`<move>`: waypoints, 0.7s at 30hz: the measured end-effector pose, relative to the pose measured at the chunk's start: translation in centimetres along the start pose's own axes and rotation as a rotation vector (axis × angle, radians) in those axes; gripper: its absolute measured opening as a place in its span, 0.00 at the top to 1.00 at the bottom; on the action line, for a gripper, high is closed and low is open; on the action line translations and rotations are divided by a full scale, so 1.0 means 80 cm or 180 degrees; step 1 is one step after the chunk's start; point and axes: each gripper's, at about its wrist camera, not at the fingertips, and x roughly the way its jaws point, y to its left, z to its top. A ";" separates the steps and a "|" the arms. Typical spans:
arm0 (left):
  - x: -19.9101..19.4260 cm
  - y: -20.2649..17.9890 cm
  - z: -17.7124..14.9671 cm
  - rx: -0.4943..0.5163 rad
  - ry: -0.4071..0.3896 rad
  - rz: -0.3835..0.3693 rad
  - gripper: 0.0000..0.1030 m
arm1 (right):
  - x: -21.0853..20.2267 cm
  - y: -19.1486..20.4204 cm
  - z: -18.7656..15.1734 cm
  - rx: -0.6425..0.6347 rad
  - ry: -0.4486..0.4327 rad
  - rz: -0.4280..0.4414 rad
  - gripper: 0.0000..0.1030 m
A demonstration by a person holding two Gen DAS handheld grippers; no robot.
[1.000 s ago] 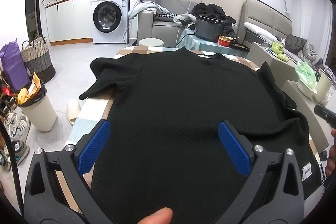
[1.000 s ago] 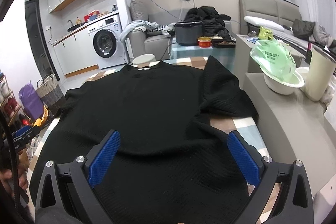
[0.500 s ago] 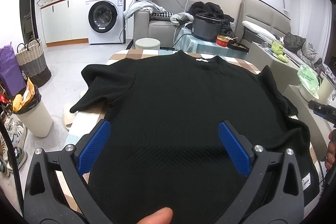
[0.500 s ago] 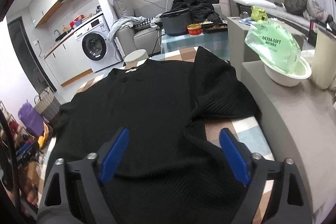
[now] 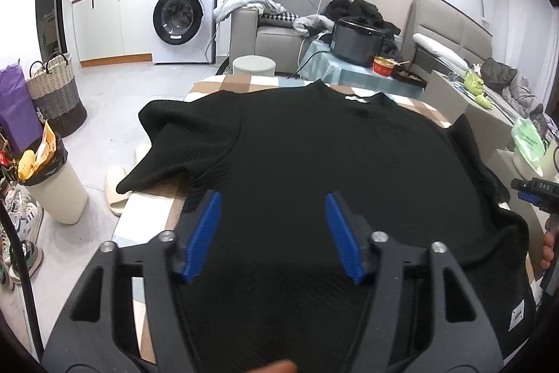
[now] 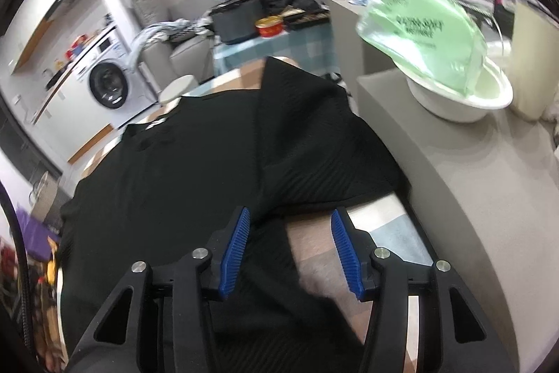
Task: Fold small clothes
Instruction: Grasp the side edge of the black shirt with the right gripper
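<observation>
Both claws advanced, tilted down; left claw (image 5: 272, 233), right claw (image 6: 290, 249) closing, ungripped, over shirt (image 5: 332, 156).

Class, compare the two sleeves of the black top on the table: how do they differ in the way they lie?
The left sleeve spreads outward, its tip hanging past the table edge. The right sleeve lies beside the body on the table, against the grey counter. Both are short, black and ribbed, and neither is folded in yet.

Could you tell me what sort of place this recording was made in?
Most likely a small lived-in apartment: a washing machine built under a kitchen counter, a grey sofa strewn with clothes, and a rice cooker on a side table.
</observation>
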 end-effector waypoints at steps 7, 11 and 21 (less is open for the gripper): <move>0.031 0.011 0.004 0.0041 0.0066 0.0090 0.46 | 0.045 -0.019 0.025 0.0130 0.0109 -0.0424 0.39; 0.046 0.005 0.002 0.0061 0.0124 0.0062 0.46 | 0.065 -0.025 0.033 0.0218 0.0197 -0.0489 0.39; 0.066 -0.011 -0.010 0.0167 0.0191 0.0001 0.46 | 0.113 -0.007 0.028 -0.0190 0.0520 -0.0856 0.40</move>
